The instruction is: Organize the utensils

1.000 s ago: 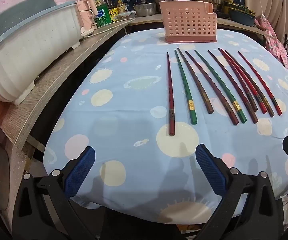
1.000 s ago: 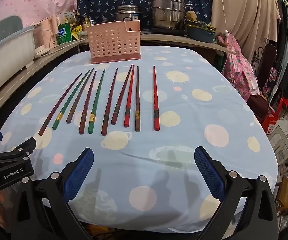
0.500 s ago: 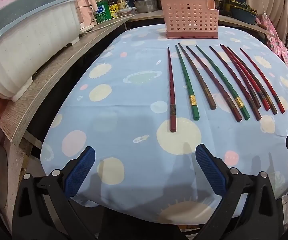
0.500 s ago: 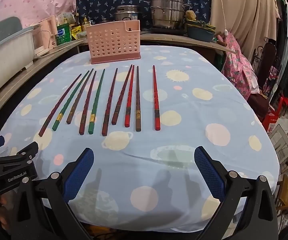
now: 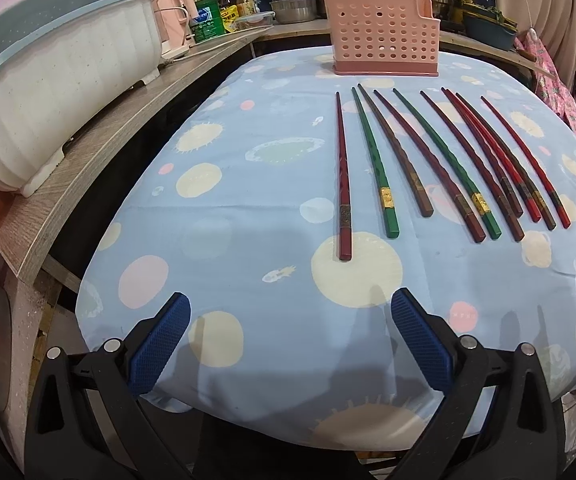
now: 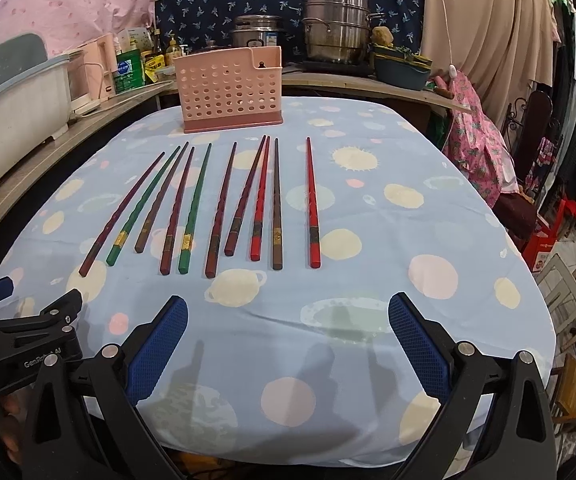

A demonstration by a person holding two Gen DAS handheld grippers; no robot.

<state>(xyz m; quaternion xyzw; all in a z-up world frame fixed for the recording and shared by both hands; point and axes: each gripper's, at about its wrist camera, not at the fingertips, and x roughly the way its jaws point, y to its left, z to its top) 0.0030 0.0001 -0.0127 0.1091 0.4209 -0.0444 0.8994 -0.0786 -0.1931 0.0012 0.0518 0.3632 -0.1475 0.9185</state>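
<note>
Chopsticks (image 6: 223, 204) in row mid-tabletop, ten, red, green, brown, tips toward far edge; nothing gripped. Left gripper (image 5: 290, 340) and right gripper (image 6: 288, 342) hover over near edge of tabletop (image 6: 428, 216), fingers (image 6: 159, 350) spread wide, empty. Pink perforated holder (image 6: 229, 90) upright at far edge, beyond chopstick tips

Even, fairly bright indoor light falls from above, laying soft overlapping shadows on the tablecloth (image 6: 368, 240) near its front edge. Both fisheye views stay sharp, bow straight lines strongly and darken to black corners.
</note>
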